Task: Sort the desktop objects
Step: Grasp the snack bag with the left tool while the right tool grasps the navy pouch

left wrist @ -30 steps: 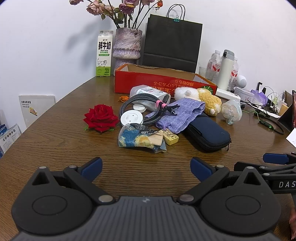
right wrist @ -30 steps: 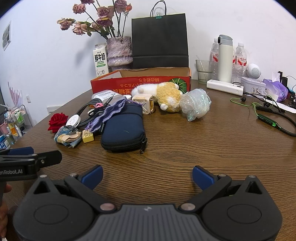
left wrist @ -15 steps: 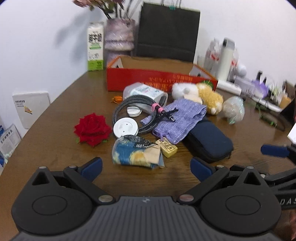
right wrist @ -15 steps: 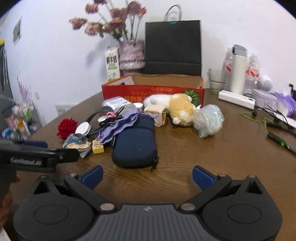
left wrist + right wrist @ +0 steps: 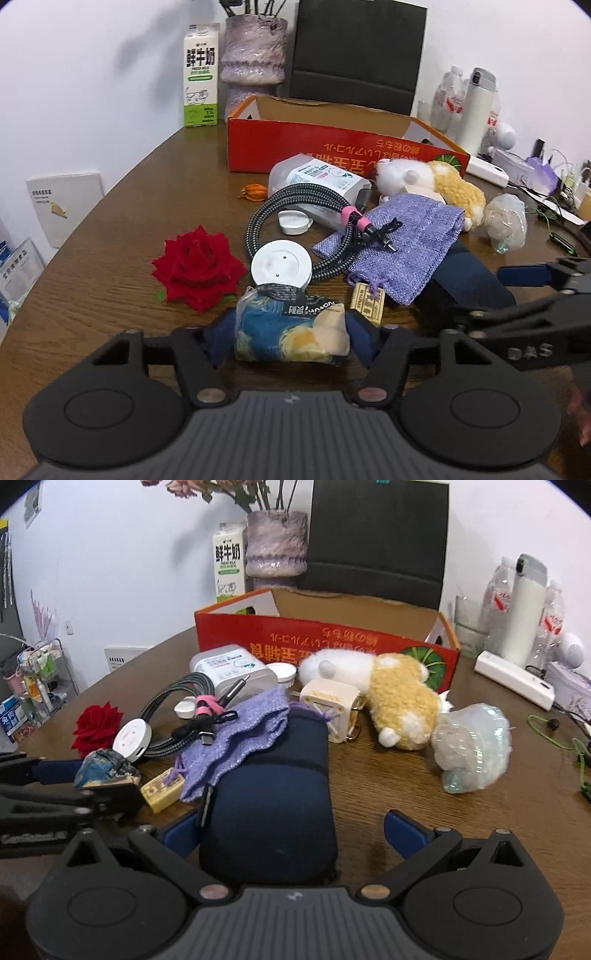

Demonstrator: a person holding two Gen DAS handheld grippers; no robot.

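Observation:
A pile of desktop objects lies on the brown table in front of an open red cardboard box (image 5: 332, 147). My left gripper (image 5: 291, 336) is shut on a blue and yellow printed packet (image 5: 288, 332), one finger pressing on each side. My right gripper (image 5: 295, 830) is open around the near end of a navy zip pouch (image 5: 273, 794); its left finger touches the pouch, and the right finger stands apart. A purple knit bag (image 5: 402, 243) lies on the pouch. Beside it lie a braided black cable (image 5: 291, 221), a white puck (image 5: 280, 267) and a red rose (image 5: 197, 267).
A plush dog (image 5: 391, 698), a small beige block (image 5: 332, 705), a wrapped clear bundle (image 5: 472, 746), a white charger pack (image 5: 232, 672) and a yellow tag (image 5: 162, 790) crowd the pile. A milk carton (image 5: 199, 77), vase (image 5: 255, 66), black bag and bottles (image 5: 524, 605) stand behind.
Both grippers have moved forward into the pile. My left gripper has closed on the printed packet. My right gripper, still open, now straddles the navy pouch.

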